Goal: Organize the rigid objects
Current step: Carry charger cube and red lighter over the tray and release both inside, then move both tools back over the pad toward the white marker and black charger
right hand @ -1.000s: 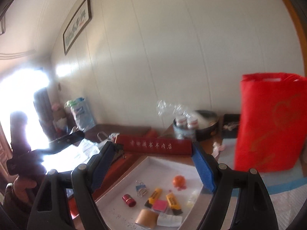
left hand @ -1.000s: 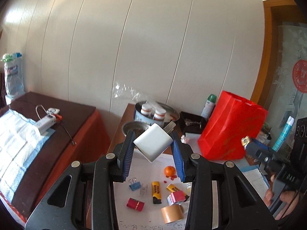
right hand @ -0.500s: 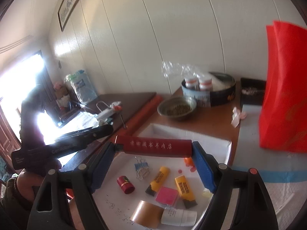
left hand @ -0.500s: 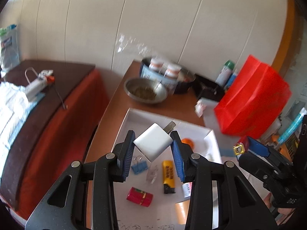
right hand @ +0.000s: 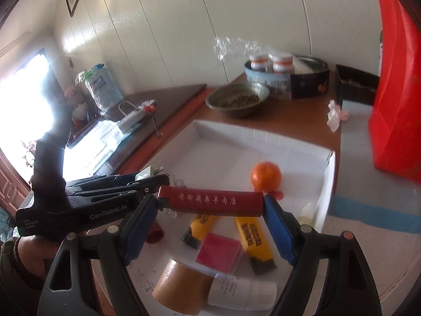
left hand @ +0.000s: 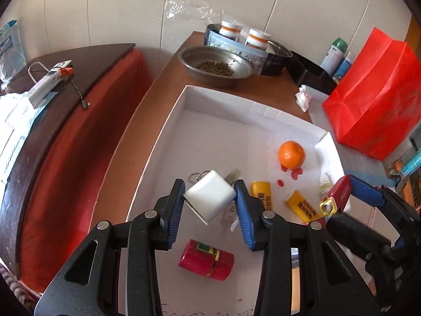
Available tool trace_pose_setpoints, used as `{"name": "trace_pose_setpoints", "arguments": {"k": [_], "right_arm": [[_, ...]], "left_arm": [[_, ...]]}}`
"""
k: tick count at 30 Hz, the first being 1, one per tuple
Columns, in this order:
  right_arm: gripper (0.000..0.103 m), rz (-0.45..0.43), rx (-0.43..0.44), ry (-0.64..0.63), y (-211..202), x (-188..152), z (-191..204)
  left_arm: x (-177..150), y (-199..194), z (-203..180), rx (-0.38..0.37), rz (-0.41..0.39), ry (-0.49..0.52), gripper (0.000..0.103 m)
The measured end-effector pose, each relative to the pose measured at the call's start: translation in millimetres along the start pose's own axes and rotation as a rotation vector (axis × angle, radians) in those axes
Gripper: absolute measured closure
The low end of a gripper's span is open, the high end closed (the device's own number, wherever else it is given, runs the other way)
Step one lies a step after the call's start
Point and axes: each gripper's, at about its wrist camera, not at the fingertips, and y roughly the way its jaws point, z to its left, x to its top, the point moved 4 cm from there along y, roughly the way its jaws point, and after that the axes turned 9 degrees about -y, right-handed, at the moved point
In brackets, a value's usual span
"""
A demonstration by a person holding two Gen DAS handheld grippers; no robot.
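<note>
My left gripper (left hand: 210, 200) is shut on a white plug adapter (left hand: 209, 197), held low over the white tray (left hand: 168, 121). My right gripper (right hand: 211, 205) is shut on a long red lighter (right hand: 213, 202) by its ends, just above the tray (right hand: 252, 134); the lighter also shows in the left wrist view (left hand: 338, 196). In the tray lie an orange (left hand: 291, 154), two yellow lighters (right hand: 254, 239), a red canister (left hand: 206, 260), a pink pad (right hand: 219, 250), a brown tape roll (right hand: 181, 285) and a white bottle (right hand: 242, 292).
A metal bowl of pellets (left hand: 215, 65) and a round tin with two bottles (left hand: 242, 43) stand behind the tray. A red bag (left hand: 373, 100) stands at the right. A dark side table (left hand: 52, 100) with a cable lies to the left.
Both grippers have come down and forward toward the tray, still holding the adapter and the red lighter. The tray's contents have not moved.
</note>
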Motion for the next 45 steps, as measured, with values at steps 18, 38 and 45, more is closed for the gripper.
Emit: {"name": "trace_pose_setpoints", "arguments": {"k": [18, 38, 45], "right_arm": [[0.0, -0.047, -0.041, -0.025, -19.1, 3.9, 11.0], [0.0, -0.223, -0.079, -0.069, -111.7, 11.4, 46.5], [0.0, -0.284, -0.063, -0.073, -146.3, 2.8, 61.9]], "left_arm": [[11.5, -50.4, 24.8, 0.065, -0.173, -0.097, 0.0], [-9.0, -161.9, -4.0, 0.026, -0.328, -0.062, 0.0], [-26.2, -203.4, -12.1, 0.029, -0.382, -0.046, 0.0]]}}
